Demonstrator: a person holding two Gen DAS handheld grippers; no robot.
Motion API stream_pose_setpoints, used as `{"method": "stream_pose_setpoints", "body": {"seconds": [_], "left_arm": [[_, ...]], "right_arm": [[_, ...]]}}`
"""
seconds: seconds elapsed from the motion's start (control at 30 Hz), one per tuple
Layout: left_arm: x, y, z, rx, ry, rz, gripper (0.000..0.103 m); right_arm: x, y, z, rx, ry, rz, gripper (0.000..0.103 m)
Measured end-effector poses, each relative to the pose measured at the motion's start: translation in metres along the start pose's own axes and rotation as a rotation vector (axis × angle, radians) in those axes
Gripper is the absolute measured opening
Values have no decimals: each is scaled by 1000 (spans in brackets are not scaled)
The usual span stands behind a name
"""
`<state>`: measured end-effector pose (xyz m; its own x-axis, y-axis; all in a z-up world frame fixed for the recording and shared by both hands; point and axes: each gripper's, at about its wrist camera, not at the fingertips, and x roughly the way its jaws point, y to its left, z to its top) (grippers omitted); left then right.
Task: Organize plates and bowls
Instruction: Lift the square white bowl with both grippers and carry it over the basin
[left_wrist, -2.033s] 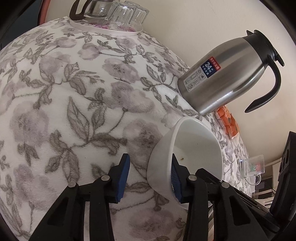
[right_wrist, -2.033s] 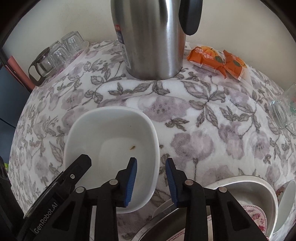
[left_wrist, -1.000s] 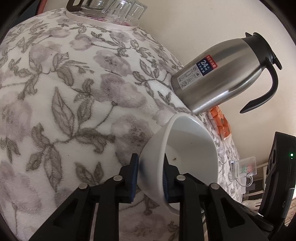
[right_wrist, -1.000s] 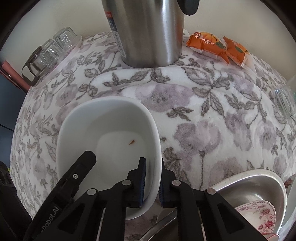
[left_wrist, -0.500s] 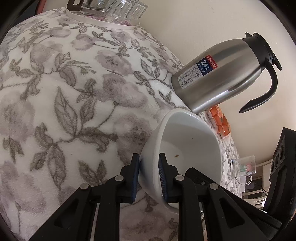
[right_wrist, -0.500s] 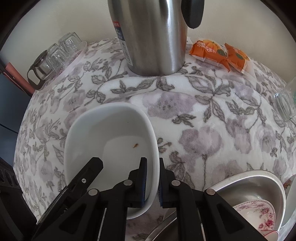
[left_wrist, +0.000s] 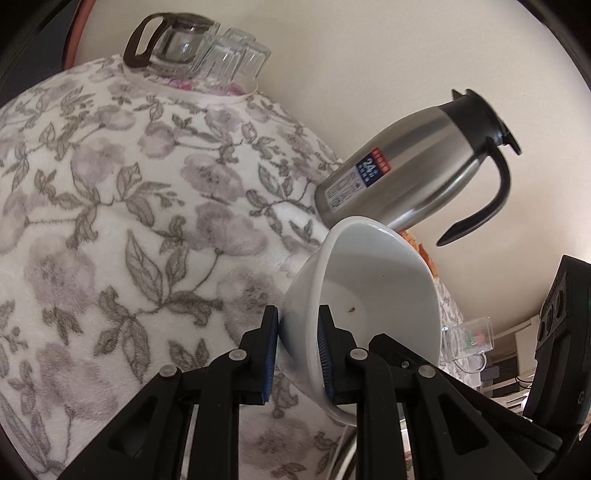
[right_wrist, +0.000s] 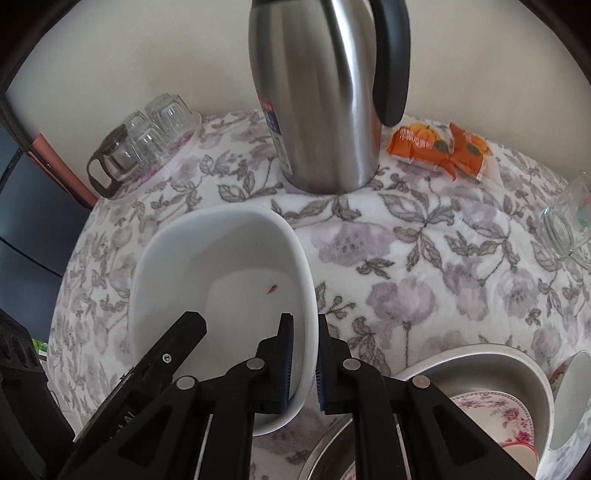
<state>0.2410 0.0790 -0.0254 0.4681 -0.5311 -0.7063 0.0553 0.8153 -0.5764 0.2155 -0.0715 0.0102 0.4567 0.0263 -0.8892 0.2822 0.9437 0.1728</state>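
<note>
Metal basin (right_wrist: 476, 363) visible in right view only. Both hand-held grippers (left_wrist: 297, 354) (right_wrist: 304, 363) clamped on white bowl (right_wrist: 221, 273) rim, open two seconds ago.

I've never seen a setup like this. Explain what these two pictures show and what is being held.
No robot here: a person holds a two-finger gripper in each hand, each carrying a fisheye camera looking along its fingers. One picture is from the left gripper, the other from the right gripper. Both are shut on opposite rims of one white bowl. Below is a flowered cloth with a steel jug, glasses, orange snack packets and a metal basin of plates.
</note>
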Motion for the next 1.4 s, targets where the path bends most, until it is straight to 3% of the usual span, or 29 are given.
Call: {"method": "stream_pose_setpoints", "body": {"seconds": [0.5, 1.4], "left_arm": [[-49, -50, -8, 100, -35, -82, 21], [-104, -137, -66, 254, -38, -181, 21]], "right_arm": [[-76, -27, -14, 62, -104, 40, 12], [-175, -108, -71, 184, -232, 84, 13]]}}
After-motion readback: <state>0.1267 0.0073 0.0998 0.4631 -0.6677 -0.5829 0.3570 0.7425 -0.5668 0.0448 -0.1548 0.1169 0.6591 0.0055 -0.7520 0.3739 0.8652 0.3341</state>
